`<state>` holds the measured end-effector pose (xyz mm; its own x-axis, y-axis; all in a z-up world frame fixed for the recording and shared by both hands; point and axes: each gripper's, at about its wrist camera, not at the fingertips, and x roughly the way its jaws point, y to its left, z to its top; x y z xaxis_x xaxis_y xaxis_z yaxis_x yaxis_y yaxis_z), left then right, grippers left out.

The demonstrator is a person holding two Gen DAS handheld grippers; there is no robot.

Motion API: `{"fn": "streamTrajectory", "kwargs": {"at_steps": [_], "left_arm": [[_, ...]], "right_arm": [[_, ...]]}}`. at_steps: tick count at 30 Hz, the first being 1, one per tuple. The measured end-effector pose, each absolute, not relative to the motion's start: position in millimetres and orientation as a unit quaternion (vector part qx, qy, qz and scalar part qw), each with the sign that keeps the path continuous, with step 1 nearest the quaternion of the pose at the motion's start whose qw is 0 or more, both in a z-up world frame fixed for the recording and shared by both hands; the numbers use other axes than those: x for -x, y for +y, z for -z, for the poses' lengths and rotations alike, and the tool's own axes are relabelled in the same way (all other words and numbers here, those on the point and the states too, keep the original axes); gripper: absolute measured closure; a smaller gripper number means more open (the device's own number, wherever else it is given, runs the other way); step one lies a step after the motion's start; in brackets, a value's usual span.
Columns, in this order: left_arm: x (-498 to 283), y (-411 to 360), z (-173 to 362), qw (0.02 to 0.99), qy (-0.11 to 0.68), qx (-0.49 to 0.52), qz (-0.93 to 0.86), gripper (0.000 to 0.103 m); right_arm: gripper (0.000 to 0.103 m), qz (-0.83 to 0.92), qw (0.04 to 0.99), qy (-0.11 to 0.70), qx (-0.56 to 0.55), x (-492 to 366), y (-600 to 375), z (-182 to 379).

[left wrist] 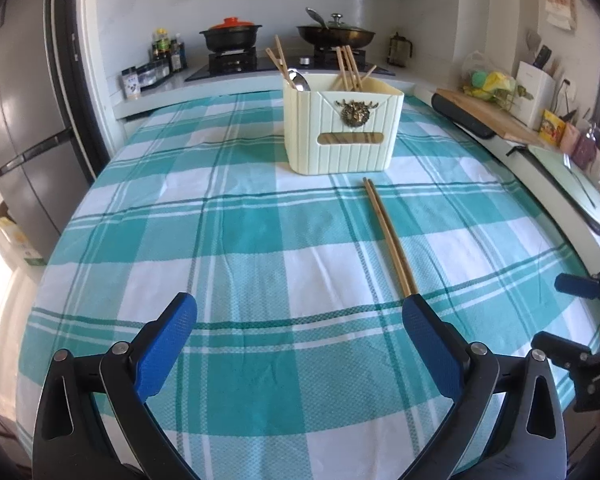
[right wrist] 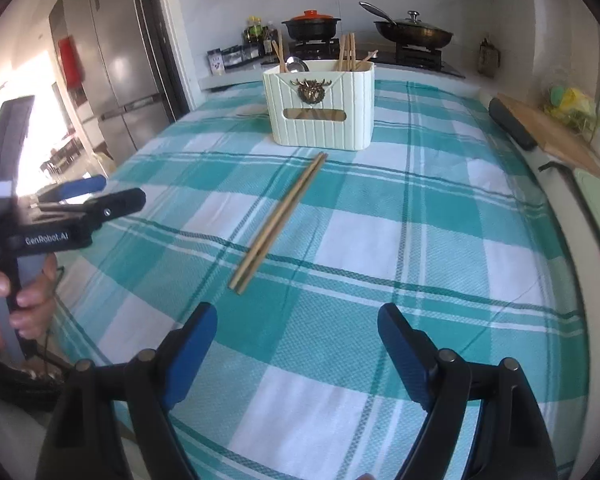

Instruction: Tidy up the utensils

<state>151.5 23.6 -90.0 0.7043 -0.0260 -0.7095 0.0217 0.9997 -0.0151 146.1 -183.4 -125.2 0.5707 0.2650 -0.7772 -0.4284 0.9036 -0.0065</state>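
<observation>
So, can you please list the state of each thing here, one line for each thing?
Left gripper: open, holding nothing.
Right gripper: open, holding nothing.
Loose chopsticks: lying flat on the tablecloth, side by side, in front of the holder.
Utensil holder: upright, holding chopsticks and a spoon.
Black pot: on the stove, orange lid on.
Wok: on the stove, glass lid on.

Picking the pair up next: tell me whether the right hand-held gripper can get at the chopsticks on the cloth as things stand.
Probably yes. The right hand-held gripper is open, and the chopsticks lie flat on the cloth just ahead and slightly left of it, with only bare cloth between. The holder stands beyond their far ends.
</observation>
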Motion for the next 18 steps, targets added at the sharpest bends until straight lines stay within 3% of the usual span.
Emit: {"fn": "streamTrajectory", "kwargs": {"at_steps": [11, 18], "left_arm": [[-153.2, 36.3, 88.8, 0.922, 0.386, 0.013, -0.011, 0.001], [-159.7, 37.7, 94.4, 0.919, 0.392, 0.026, -0.024, 0.001]], "right_arm": [[0.019, -0.099, 0.827, 0.47, 0.292, -151.6, -204.2, 138.6], [0.019, -0.087, 0.87, 0.418, 0.246, -154.9, -221.3, 119.7]]}}
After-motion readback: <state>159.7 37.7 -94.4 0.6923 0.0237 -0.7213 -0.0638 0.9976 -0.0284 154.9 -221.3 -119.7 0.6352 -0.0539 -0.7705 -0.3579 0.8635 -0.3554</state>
